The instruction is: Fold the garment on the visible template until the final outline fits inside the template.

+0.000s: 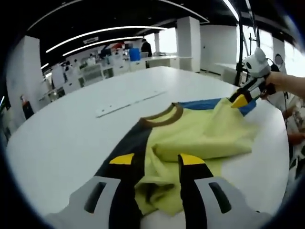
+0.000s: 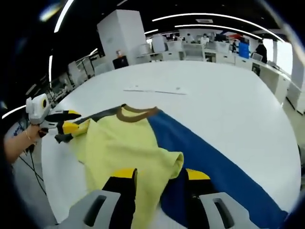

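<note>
Yellow-tipped left gripper (image 1: 157, 160) jaws stand apart over the garment's (image 1: 200, 133) crumpled yellow hem. Right gripper (image 2: 155, 174) jaws — also spread — straddle a folded yellow edge beside the blue panel. Garment lies on the white table (image 2: 214, 100), brown collar (image 2: 137, 113) away.

Garment (image 2: 143, 143) blue edge cut off lower right; template possibly hidden underneath.

garment (image 2: 138, 143) — yellow, blue, black, brown collar
</note>
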Available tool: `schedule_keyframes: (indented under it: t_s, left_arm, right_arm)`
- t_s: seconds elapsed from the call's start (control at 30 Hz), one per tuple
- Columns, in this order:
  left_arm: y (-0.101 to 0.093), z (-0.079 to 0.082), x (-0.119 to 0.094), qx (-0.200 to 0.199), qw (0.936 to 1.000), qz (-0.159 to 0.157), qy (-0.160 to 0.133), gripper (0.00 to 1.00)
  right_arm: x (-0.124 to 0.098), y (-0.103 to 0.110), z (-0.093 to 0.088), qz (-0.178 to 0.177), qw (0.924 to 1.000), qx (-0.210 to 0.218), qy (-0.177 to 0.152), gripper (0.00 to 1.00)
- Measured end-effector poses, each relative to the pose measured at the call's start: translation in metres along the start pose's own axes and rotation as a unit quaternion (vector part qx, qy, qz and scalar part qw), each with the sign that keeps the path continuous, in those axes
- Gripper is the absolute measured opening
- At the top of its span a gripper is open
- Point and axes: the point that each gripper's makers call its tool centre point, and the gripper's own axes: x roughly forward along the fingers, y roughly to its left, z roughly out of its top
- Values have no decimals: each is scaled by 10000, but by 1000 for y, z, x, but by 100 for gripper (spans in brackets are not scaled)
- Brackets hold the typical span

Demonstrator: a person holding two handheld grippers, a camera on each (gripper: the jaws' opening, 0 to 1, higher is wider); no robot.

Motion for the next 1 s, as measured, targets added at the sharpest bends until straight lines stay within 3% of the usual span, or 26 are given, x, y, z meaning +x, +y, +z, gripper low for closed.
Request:
schedule_keyframes:
  t_s: [0.17,0.43,1.0]
  left_arm:
    - [-2,-6,-12,-117,9999,-58,-10,41]
    - [-8,-19,-23,-332,9994,-114,-10,42]
    - [-17,-59,-32,-888,9957,4,256,31]
  right_arm:
    - [-10,7,-9,68,9999,-15,116,44]
    - [-22,20,-28,153,9994,-38,324,49]
    - [-28,26,-66,-5,9986,109,522,43]
